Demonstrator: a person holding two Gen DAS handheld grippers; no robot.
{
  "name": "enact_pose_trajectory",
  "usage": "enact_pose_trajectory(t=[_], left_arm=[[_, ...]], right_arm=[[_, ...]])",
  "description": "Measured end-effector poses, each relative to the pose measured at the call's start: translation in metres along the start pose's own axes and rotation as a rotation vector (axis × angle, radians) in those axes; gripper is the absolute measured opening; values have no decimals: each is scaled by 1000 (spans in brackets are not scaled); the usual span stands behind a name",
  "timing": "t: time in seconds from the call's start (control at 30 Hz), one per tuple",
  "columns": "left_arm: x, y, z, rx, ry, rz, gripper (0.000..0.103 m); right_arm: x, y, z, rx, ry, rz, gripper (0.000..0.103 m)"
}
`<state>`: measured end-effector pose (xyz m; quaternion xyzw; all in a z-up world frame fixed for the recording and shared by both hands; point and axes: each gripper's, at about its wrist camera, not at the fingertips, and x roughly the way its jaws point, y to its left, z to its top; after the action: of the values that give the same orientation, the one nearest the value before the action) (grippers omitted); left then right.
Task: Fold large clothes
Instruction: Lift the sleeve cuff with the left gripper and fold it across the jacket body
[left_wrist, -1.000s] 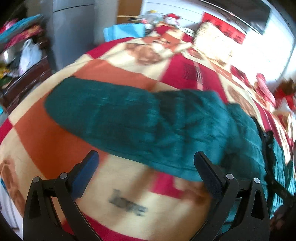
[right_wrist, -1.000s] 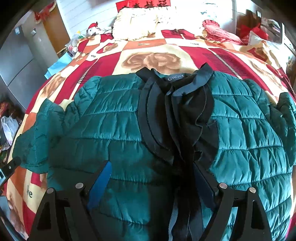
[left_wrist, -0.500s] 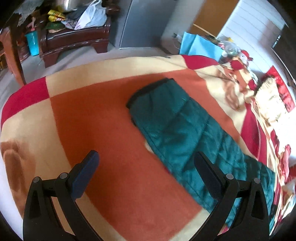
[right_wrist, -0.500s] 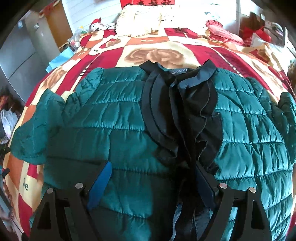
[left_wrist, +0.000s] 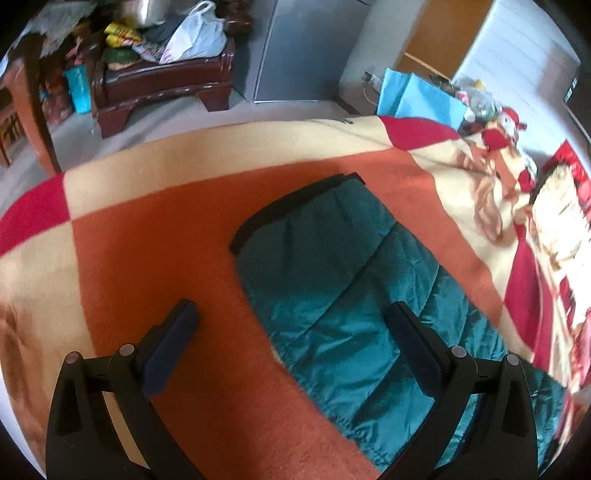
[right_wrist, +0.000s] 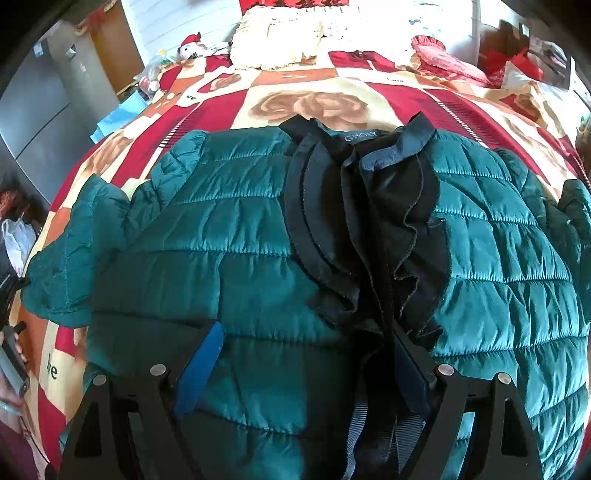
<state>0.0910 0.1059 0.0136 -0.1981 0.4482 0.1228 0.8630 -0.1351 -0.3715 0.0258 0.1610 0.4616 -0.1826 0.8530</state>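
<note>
A teal quilted jacket (right_wrist: 229, 258) with a black collar and front lining (right_wrist: 369, 221) lies spread flat on the bed. Its left sleeve (left_wrist: 351, 295) with a black cuff (left_wrist: 291, 210) stretches across the orange blanket in the left wrist view. My left gripper (left_wrist: 291, 325) is open above the sleeve, its right finger over the teal fabric. My right gripper (right_wrist: 306, 347) is open and hovers over the jacket's lower front, beside the black lining.
The bed is covered by a red, orange and cream blanket (left_wrist: 147, 258). A dark wooden bench (left_wrist: 162, 85) with bags stands on the floor past the bed edge, by a grey fridge (left_wrist: 306, 48). Pillows (right_wrist: 280, 40) lie at the bed's head.
My left gripper has swung from the jacket body toward the sleeve's cuff end and come closer to it. My right gripper has stayed over the jacket front, shifting slightly forward.
</note>
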Motion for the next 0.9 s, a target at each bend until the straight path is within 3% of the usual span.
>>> enact_pose_trajectory(t=[0.03, 0.13, 0.23, 0.27, 0.37, 0.6, 0.9], left_arm=[[1, -2, 0, 16, -4, -7, 95], [3, -13, 2, 90, -20, -19, 58], [2, -10, 6, 58, 5, -88, 22], [1, -6, 7, 34, 25, -138, 16], [-15, 0, 6, -13, 55, -242, 15], [-86, -17, -12, 57, 30, -429, 14], [-180, -90, -74, 305, 51, -629, 14]], right_arm=[[0, 0, 1, 0, 1, 1, 85], [2, -2, 2, 7, 7, 4, 85], [2, -4, 1, 15, 4, 7, 85], [1, -4, 0, 16, 4, 7, 85], [-2, -6, -1, 19, 3, 14, 85], [-19, -16, -5, 41, -18, 15, 85], [-44, -56, -12, 105, -51, -11, 85]])
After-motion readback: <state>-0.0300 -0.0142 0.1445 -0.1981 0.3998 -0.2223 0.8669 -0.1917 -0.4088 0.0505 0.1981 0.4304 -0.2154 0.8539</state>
